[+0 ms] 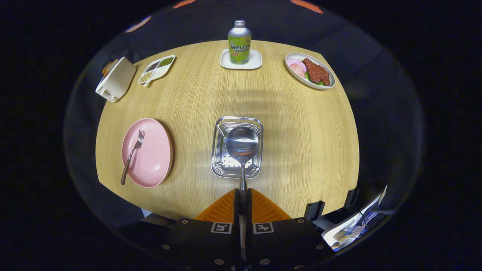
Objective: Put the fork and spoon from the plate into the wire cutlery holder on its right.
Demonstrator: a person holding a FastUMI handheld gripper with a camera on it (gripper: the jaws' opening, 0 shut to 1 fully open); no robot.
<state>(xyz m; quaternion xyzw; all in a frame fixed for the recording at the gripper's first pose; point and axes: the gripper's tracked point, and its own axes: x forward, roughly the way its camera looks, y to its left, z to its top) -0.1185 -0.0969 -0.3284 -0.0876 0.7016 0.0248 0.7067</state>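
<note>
The round light-wood table [301, 143] has bare surface around the square wire cutlery holder [218, 150], which stands well clear of the table edge and to the right of the pink oval plate [154, 158]. The gripper [243, 195] is held above the near table edge, its fingers clamped on the handle of the shiny metal spoon [242, 145], whose bowl hangs just ahead, over the holder. The dark-handled fork [132, 155] lies on the plate, well left of the fingers.

table [301, 143]: round, pale wood
centre: wire holder [218, 150]
8 o'clock: pink plate [154, 158]
12 o'clock: coaster [254, 62]
10 o'clock: toaster [116, 79], snack dish [160, 71]
2 o'clock: food plate [301, 79]
</note>
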